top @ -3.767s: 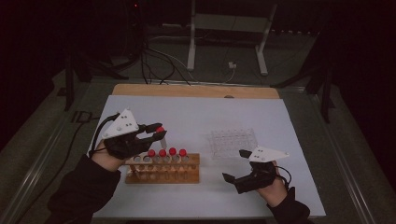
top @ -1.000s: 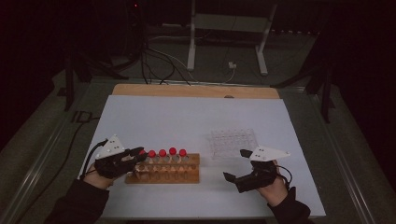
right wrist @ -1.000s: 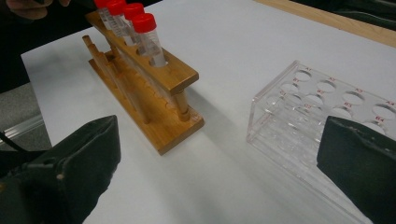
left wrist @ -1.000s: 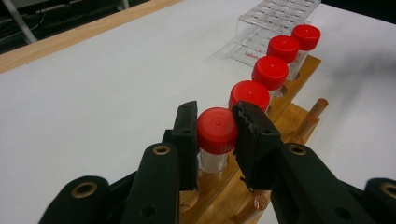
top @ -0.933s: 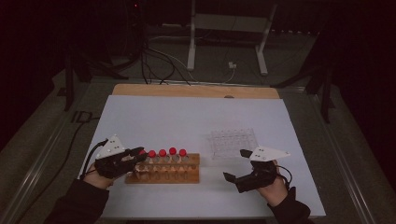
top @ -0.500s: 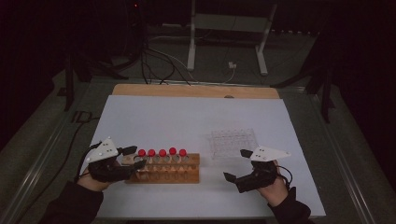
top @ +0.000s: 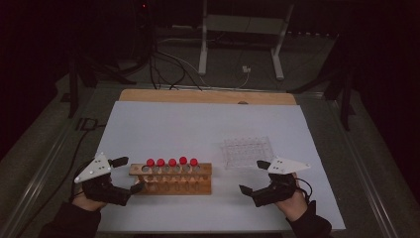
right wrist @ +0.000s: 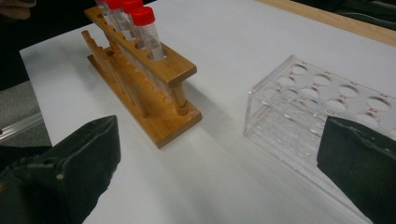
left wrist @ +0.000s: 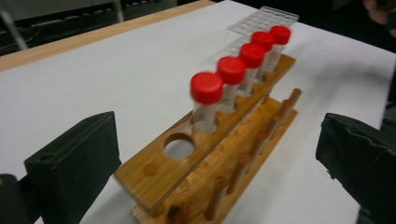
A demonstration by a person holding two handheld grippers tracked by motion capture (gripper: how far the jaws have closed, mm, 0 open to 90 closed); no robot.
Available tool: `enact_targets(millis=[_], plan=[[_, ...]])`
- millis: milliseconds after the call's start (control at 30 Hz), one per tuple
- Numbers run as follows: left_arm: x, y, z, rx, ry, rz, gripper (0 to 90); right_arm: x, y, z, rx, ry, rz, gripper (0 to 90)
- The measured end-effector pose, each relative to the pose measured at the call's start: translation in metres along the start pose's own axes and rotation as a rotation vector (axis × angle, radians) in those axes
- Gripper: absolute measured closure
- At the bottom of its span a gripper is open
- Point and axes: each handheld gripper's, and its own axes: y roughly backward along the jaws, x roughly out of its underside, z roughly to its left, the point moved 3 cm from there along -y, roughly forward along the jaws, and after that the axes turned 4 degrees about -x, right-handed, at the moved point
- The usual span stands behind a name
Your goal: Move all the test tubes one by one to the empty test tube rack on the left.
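While the left gripper [top: 128, 174] stays at the left end of the wooden rack [top: 171, 178], its jaws have just been opening and now stand wide apart, with nothing pressed between the pads; in the left gripper view the rack's near end lies between the 2 black jaws but touches neither of them. The rack stands on the white table sheet [top: 198, 124], near the front edge, and it carries 5 red-capped tubes [top: 172, 162] in one row (the caps look all the same red). The hole [left wrist: 179, 148] closest to the left gripper is free, and the first tube [left wrist: 206, 100] stands upright in the next hole. In the same view the lower board of the rack shows a row of thin wooden pegs [left wrist: 243, 168]. The right gripper [top: 255, 176] rests on the sheet to the right of the rack, well apart from it, and its jaws are also wide open and hold nothing. Just behind the right gripper, in the high view, is a clear plastic rack [top: 247, 151] with many round holes; in the right gripper view this clear rack [right wrist: 308, 121] stands near the right jaw, and the wooden rack [right wrist: 144, 88] is seen further to the left, apart from it.
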Motion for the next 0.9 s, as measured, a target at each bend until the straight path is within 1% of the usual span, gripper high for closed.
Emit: enact_targets(millis=[100,167,233,300,367,433,467,633,667,733,767,867,900], plan=[[0.008,-0.002,0.001,-0.01,0.001,0.003,0.4,0.001,0.002,-0.001,0.01,0.009,-0.007,0.0],[0.014,-0.004,0.001,0.0,0.007,0.01,0.4,0.003,0.003,-0.001,0.019,0.017,-0.013,0.0],[0.02,-0.008,0.001,-0.001,0.006,0.024,0.4,0.004,0.004,-0.003,0.019,0.016,-0.022,0.0],[0.025,-0.011,0.001,0.004,0.022,0.023,0.4,0.006,0.004,-0.003,0.025,0.02,-0.03,0.0],[0.028,-0.012,0.001,-0.007,0.006,0.002,0.5,0.007,0.004,-0.004,0.03,0.025,-0.033,0.0],[0.031,-0.014,0.001,-0.02,-0.006,-0.003,0.5,0.008,0.004,-0.004,0.031,0.031,-0.031,0.0],[0.033,-0.014,0.002,-0.024,-0.009,-0.013,0.5,0.008,0.004,-0.004,0.032,0.032,-0.031,0.0],[0.047,-0.018,0.004,-0.021,0.018,0.002,0.5,0.009,0.002,-0.005,0.029,0.03,-0.026,0.0],[0.049,-0.019,0.005,-0.02,0.019,0.012,0.5,0.01,0.001,-0.005,0.03,0.029,-0.025,0.0],[0.05,-0.021,0.004,-0.023,0.012,0.021,0.5,0.01,0.0,-0.006,0.028,0.029,-0.023,0.0],[0.05,-0.022,0.004,-0.033,0.011,0.027,0.5,0.01,0.0,-0.007,0.029,0.027,-0.023,0.0],[0.049,-0.022,0.006,-0.059,0.014,0.01,0.5,0.011,-0.001,-0.008,0.028,0.026,-0.022,0.0],[0.049,-0.022,0.006,-0.06,0.021,0.005,0.5,0.011,-0.001,-0.008,0.027,0.025,-0.021,0.0]])
